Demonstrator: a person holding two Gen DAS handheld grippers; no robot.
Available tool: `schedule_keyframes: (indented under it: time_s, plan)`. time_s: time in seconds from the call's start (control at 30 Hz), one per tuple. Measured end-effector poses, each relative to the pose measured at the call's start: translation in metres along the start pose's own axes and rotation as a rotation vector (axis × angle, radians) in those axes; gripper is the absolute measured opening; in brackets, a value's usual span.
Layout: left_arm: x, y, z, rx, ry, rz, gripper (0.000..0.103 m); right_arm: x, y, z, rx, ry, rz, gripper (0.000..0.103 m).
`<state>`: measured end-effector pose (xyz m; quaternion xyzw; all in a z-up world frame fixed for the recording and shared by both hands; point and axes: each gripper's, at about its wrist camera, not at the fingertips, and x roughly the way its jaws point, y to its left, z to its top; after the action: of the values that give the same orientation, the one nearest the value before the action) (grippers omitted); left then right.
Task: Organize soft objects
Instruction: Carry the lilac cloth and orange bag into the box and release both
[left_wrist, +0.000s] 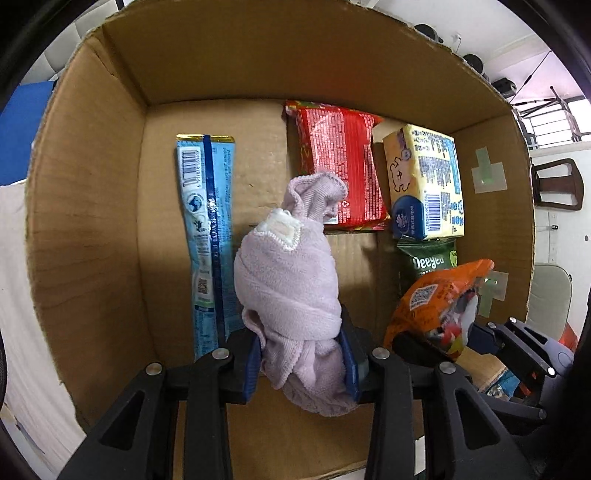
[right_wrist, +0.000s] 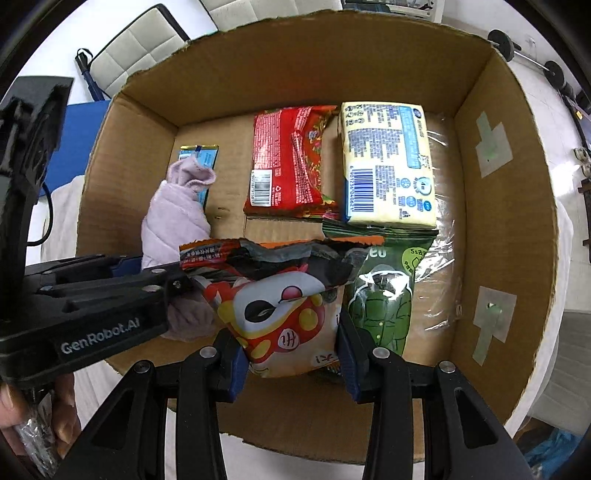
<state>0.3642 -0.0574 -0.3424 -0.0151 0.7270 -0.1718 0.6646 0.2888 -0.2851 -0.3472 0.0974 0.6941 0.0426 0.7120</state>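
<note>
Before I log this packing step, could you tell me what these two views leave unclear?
- Left wrist view: green packet, mostly hidden by the orange snack bag.
- Right wrist view: blue stick pack, largely behind the lilac towel.
- Both views: small print on the packets is too small to read.

I am looking along my left two-finger gripper of matte black plastic (left_wrist: 303, 363), low in the left wrist frame: ribbed angular arms, round silver screws at the joints, blue pads inside the fingers. My right gripper (right_wrist: 291, 363) is showing the same build at the bottom of its frame. At left there, white "GenRobot.AI" lettering is running along the black body.
</note>
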Motion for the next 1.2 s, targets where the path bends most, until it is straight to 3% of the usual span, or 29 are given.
schedule_keyframes:
  time_s: [0.13,0.3,0.5,0.63,0.83,0.9,0.97,1.0,1.03,1.1,1.2]
  plan:
    - [0.0,-0.001,0.0,-0.008,0.016,0.017,0.034,0.003,0.002,0.003,-0.007,0.006,0.004,0.045]
    - [-0.006,-0.006,-0.003,-0.03,-0.001,0.041,0.042,0.002,0.001,0.004,-0.002,0.016,-0.005,0.063]
    - [-0.019,-0.01,-0.014,-0.027,-0.028,0.063,0.049,-0.009,-0.002,0.002,0.003,0.007,-0.025,0.063]
    - [-0.032,-0.014,-0.025,-0.03,-0.068,0.08,0.066,-0.017,-0.006,-0.002,0.008,-0.004,-0.06,0.063]
    - [-0.051,-0.017,-0.039,-0.03,-0.134,0.12,0.067,-0.029,-0.018,-0.013,0.028,-0.02,-0.111,0.064]
    - [-0.057,-0.019,-0.046,-0.032,-0.153,0.131,0.075,-0.032,-0.019,-0.017,0.033,-0.025,-0.119,0.064]
    - [-0.059,-0.02,-0.048,-0.034,-0.165,0.154,0.096,-0.033,-0.02,-0.02,0.04,-0.026,-0.13,0.064]
    - [-0.061,-0.02,-0.051,-0.034,-0.173,0.171,0.096,-0.036,-0.022,-0.022,0.044,-0.03,-0.134,0.064]
    - [-0.062,-0.022,-0.051,-0.037,-0.18,0.177,0.096,-0.038,-0.023,-0.024,0.048,-0.034,-0.134,0.066]
    - [-0.067,-0.02,-0.054,-0.046,-0.194,0.176,0.097,-0.042,-0.024,-0.027,0.058,-0.048,-0.143,0.088]
    - [-0.075,-0.021,-0.058,-0.051,-0.226,0.193,0.097,-0.049,-0.025,-0.032,0.072,-0.071,-0.147,0.103]
